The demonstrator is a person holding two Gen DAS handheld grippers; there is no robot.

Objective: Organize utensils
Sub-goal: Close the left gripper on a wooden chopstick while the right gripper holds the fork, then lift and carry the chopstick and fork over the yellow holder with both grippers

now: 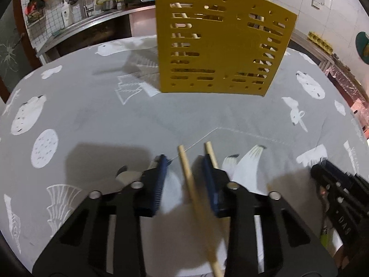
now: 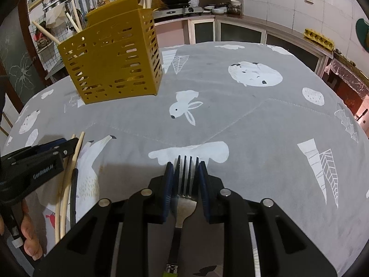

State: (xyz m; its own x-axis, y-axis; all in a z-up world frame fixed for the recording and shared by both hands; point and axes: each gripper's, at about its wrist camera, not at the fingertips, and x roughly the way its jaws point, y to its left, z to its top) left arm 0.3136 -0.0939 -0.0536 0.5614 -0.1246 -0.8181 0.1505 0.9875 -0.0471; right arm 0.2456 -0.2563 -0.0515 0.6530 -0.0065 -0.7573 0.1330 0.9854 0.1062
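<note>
Right claw (image 2: 184, 175): pads closed on a fork (image 2: 185, 191), tines forward, handle trailing back beneath the claw. Left claw (image 1: 184, 175): narrowly parted, two wooden chopsticks (image 1: 191, 191) between its pads, grip uncertain; only the right view shows them lying along the grey printed desk (image 2: 253, 120). Beyond both claws: yellow slotted utensil holder (image 1: 219, 46) upright with chopsticks inside.
</note>
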